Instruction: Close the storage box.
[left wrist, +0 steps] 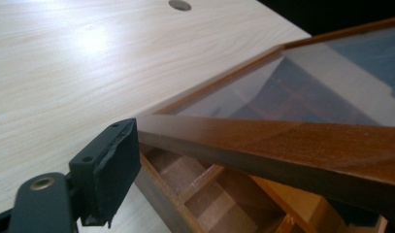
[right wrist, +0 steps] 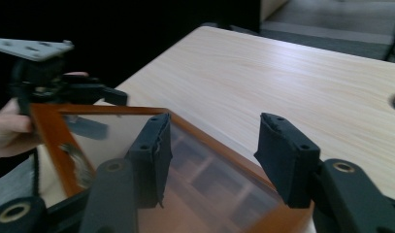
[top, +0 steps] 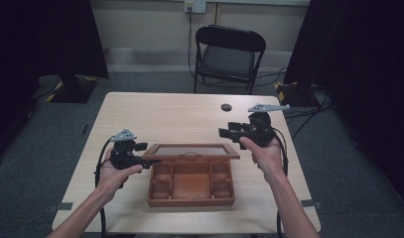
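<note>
A brown wooden box (top: 189, 202) with several compartments sits at the table's near middle. Its glass-paned lid (top: 189, 150) is raised at a slant above it. My left gripper (top: 149, 161) lies level at the lid's left corner. In the left gripper view one pad (left wrist: 112, 165) lies against the lid's wooden frame (left wrist: 282, 145), and the frame hides the other jaw. The lid stays up in that grip. My right gripper (top: 223, 132) hovers open above the lid's right end, holding nothing. In its own view my right gripper (right wrist: 214, 155) has its jaws apart over the glass lid (right wrist: 112, 141), with the left gripper (right wrist: 88, 92) beyond.
The pale wooden table (top: 179, 114) has a round cable hole (top: 226, 107) at the back right. A black folding chair (top: 229, 54) stands behind the far edge. Dark curtains hang on both sides, and cables lie on the grey floor.
</note>
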{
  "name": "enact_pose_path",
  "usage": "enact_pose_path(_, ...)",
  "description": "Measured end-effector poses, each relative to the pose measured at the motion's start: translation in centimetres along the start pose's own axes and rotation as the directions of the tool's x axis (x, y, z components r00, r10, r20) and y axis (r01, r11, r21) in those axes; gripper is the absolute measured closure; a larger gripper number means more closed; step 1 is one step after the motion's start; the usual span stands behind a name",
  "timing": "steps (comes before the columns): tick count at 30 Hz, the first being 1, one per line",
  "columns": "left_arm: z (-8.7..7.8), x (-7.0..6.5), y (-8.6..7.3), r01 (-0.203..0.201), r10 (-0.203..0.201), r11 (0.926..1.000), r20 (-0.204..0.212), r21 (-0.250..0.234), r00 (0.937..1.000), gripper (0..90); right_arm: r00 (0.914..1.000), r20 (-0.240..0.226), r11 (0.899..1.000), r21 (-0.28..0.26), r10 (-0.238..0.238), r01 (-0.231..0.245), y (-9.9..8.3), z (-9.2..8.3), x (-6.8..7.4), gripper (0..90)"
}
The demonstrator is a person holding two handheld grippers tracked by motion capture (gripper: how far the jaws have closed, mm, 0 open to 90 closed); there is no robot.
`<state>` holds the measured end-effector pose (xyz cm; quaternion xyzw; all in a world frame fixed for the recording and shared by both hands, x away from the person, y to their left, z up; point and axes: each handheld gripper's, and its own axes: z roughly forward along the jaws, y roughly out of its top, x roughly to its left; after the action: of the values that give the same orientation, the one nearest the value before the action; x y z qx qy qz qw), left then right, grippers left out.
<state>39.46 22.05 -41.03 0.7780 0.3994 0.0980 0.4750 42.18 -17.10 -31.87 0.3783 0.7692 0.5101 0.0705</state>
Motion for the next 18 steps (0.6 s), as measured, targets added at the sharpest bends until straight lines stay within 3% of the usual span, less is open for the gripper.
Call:
enact_pose_path(5, 0.1, -0.2, -0.5, -0.021, 0.021, 0.9996, -0.003, 0.017, 0.9998, 15.4, 0.9958, -0.073, 0.998, 0.029, -0.055, 0.057, 0.8, 1.0, 2.1, 53.5)
enact_pose_path(9, 0.2, -0.3, -0.6, -0.02, 0.02, 0.9997, 0.001, 0.016, 0.9998, 15.4, 0.9837, -0.153, 0.993, 0.055, -0.094, 0.104, 0.8, 1.6, 3.8, 57.8)
enact_pose_path(14, 0.3, -0.2, -0.8, -0.028, 0.027, 0.9993, 0.02, 0.026, 0.9994, 15.4, 0.9697, -0.218, 0.988, 0.08, -0.111, 0.131, 0.8, 1.9, 4.7, 64.4)
enact_pose_path(18, 0.4, -0.4, -1.0, -0.031, 0.03, 0.9991, 0.014, 0.03, 0.9994, 15.4, 0.9641, -0.242, 0.983, 0.116, -0.11, 0.141, 0.6, 2.5, 5.1, 61.6)
